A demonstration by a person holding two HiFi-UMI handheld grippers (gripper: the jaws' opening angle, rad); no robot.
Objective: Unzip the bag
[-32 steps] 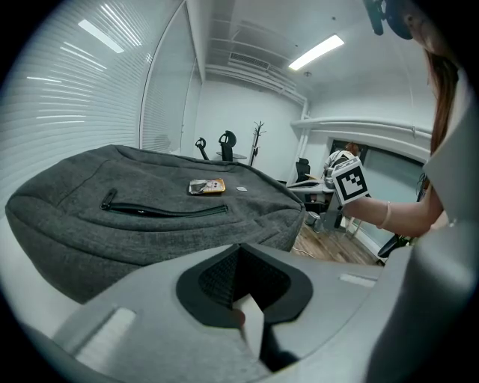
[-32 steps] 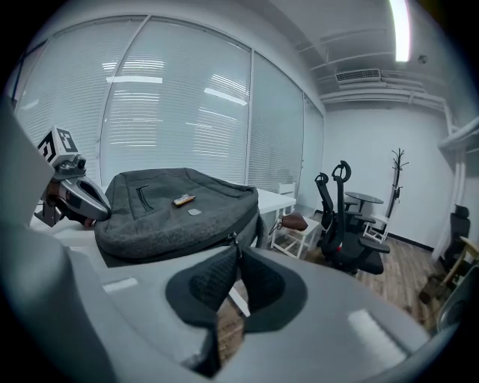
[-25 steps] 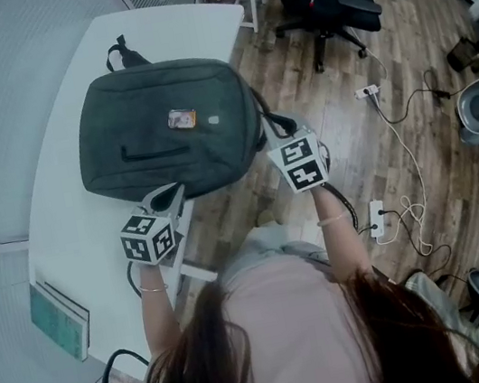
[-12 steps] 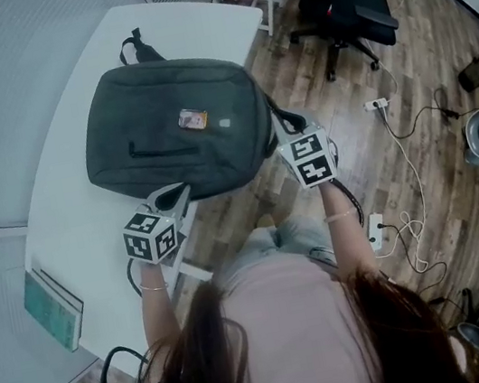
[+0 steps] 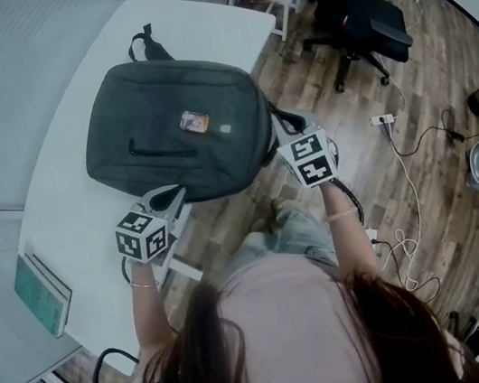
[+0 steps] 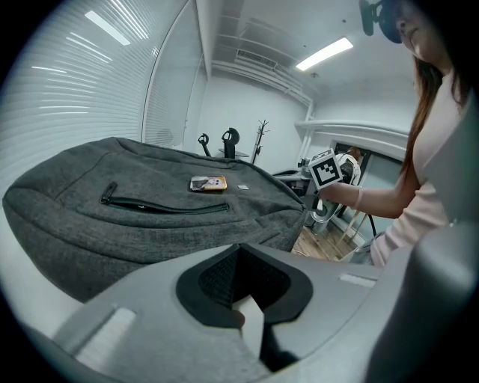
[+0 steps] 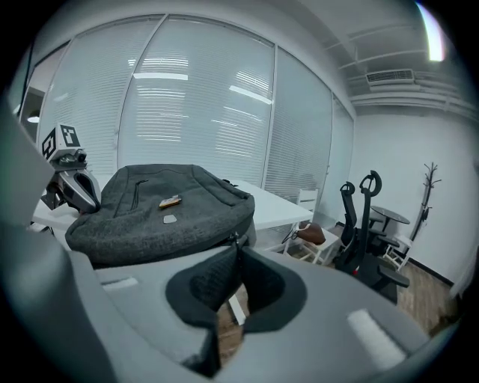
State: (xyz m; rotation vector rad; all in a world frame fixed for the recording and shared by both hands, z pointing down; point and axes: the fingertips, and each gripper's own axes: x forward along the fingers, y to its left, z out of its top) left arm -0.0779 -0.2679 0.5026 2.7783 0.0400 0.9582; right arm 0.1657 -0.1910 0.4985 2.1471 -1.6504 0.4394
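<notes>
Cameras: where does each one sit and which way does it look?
Head view: on the person's head, looking steeply down at the grey backpack on the white table; hair, shoulders, both arms show.
Left gripper view: on the left gripper, looking along its shut jaws across the backpack; the person's chest and right arm show.
Right gripper view: on the right gripper, looking along its shut jaws past the backpack's corner toward the blinds; the left gripper shows.
Shared: both gripper views show the backpack's orange label.

Head view steeply overhead; gripper views low, close, on shared bag (image 5: 171, 106)
</notes>
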